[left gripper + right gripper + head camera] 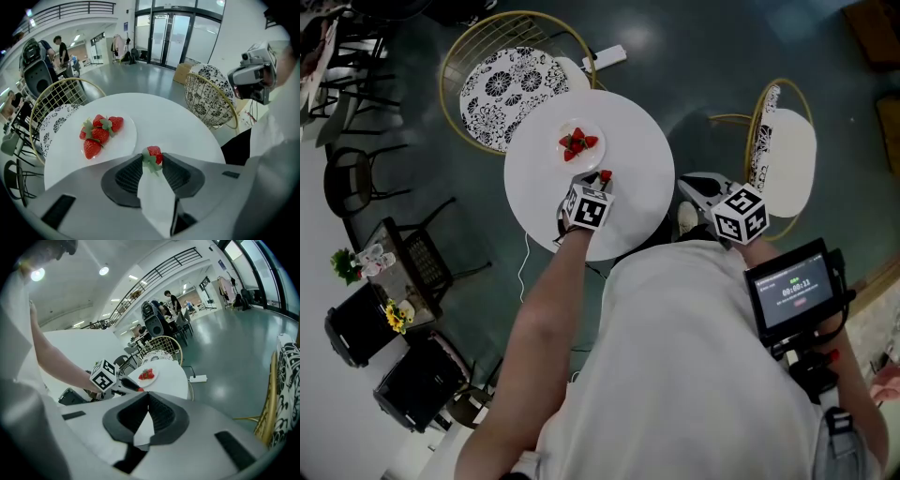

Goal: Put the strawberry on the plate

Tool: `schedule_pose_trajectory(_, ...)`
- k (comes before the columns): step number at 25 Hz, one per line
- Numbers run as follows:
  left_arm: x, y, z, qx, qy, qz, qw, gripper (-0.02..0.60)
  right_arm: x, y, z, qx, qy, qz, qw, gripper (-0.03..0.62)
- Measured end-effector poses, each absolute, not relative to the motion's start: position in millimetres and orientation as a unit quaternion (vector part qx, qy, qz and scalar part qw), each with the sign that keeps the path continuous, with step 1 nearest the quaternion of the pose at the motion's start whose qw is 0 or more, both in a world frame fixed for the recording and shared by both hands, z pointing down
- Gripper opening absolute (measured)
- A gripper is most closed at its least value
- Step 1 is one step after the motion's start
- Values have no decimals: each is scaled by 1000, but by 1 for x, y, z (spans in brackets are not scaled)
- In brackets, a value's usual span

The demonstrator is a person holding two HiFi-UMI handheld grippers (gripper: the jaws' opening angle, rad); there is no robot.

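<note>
A white plate with several strawberries lies toward the far side of the round white table. My left gripper hovers over the table just near of the plate, shut on a single red strawberry. In the left gripper view that strawberry sits pinched between the jaw tips, green leaves toward me, and the plate is ahead to the left. My right gripper hangs off the table's right edge, jaws together with nothing in them.
A gold wire chair with a patterned cushion stands beyond the table on the left; a second chair is at the right. A white power strip lies on the floor. Black chairs and small tables line the left side.
</note>
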State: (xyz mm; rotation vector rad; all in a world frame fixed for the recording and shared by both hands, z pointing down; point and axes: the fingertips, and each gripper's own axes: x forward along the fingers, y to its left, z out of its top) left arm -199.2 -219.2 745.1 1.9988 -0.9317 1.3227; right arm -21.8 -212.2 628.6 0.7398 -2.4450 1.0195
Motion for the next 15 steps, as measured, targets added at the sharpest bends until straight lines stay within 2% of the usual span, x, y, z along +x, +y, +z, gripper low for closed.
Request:
schedule_pose_trajectory(7,-190,-206,731,752,-383,453,286,138,-23,-209,633,244,-881,355,194,5)
schedule_pose_trajectory(15,-209,-201,715,742,-436,413,297,138,-40,-213,625,217,-890,345,205,5)
